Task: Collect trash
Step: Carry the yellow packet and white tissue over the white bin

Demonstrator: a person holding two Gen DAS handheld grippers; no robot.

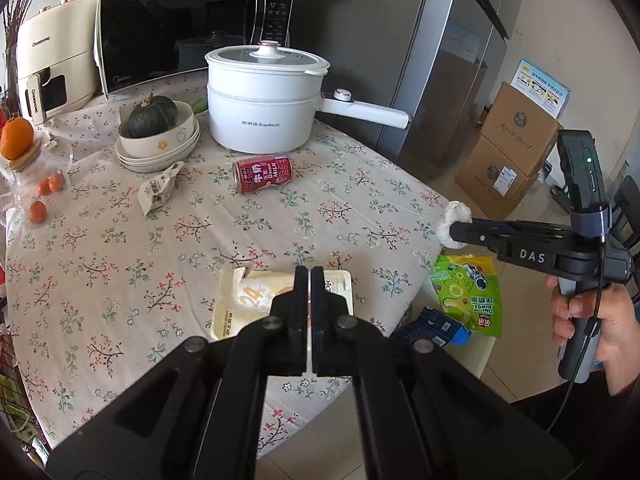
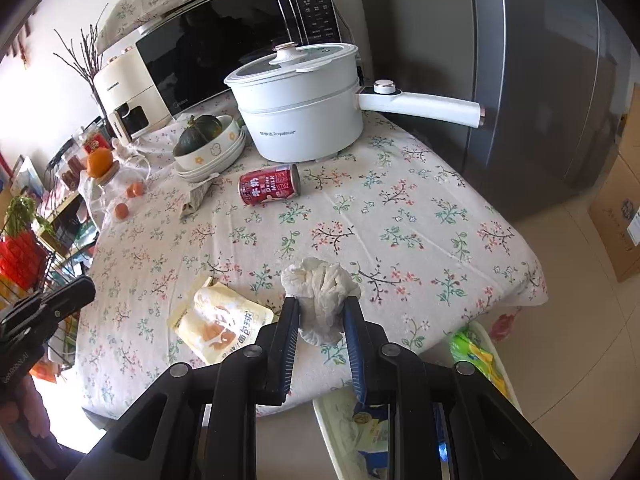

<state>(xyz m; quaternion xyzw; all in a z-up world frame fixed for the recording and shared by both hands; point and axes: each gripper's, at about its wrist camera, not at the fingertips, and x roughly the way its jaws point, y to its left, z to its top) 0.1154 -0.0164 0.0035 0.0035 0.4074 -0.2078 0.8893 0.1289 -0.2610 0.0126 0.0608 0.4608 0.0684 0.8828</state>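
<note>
My right gripper (image 2: 320,304) is shut on a crumpled white tissue (image 2: 320,292) and holds it above the table's near right edge; the tissue also shows in the left wrist view (image 1: 454,220). My left gripper (image 1: 310,276) is shut and empty, just above a yellow snack pouch (image 1: 248,300) lying on the table; the pouch also shows in the right wrist view (image 2: 218,324). A red milk can (image 1: 263,172) lies on its side mid-table. A small crumpled wrapper (image 1: 158,190) lies by the bowls. A white bin (image 2: 340,416) beside the table holds a green snack bag (image 1: 470,292) and a blue packet (image 1: 438,326).
A white electric pot (image 1: 266,108) with a long handle, stacked bowls with a squash (image 1: 154,120), a microwave (image 1: 180,32), an air fryer (image 1: 56,60) and a jar with oranges (image 1: 24,160) stand on the floral tablecloth (image 1: 120,260). A fridge (image 1: 448,60) and cardboard boxes (image 1: 508,152) stand at right.
</note>
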